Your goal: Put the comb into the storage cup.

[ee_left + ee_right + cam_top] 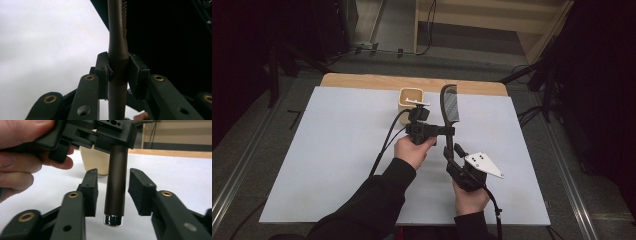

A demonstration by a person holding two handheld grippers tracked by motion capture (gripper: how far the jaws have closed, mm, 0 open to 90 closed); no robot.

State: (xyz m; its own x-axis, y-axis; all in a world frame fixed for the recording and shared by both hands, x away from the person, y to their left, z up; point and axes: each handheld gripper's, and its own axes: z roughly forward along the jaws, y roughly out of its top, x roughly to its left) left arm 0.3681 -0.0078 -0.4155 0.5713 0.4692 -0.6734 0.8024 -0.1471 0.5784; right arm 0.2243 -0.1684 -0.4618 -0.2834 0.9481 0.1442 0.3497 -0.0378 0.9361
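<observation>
Comb handed over above the mat's middle.
Your left gripper [118, 71] clamps the comb [449, 107] by its smooth, round brown handle; your right gripper [113, 195] stands apart around its chrome-tipped end, pads off. The cream cup [410, 98] sits just behind; bare white mat [337, 150] spreads leftward.

Black long sleeves [377, 200] reach my wrists; hands bare. Left gripper [118, 72]: matte black jaws, brass-ringed pivot pins, foam-faced pads [136, 71], black cables trailing. Right gripper [113, 192]: same build, grey three-cornered plate [483, 164] on top with small dark screws.
</observation>
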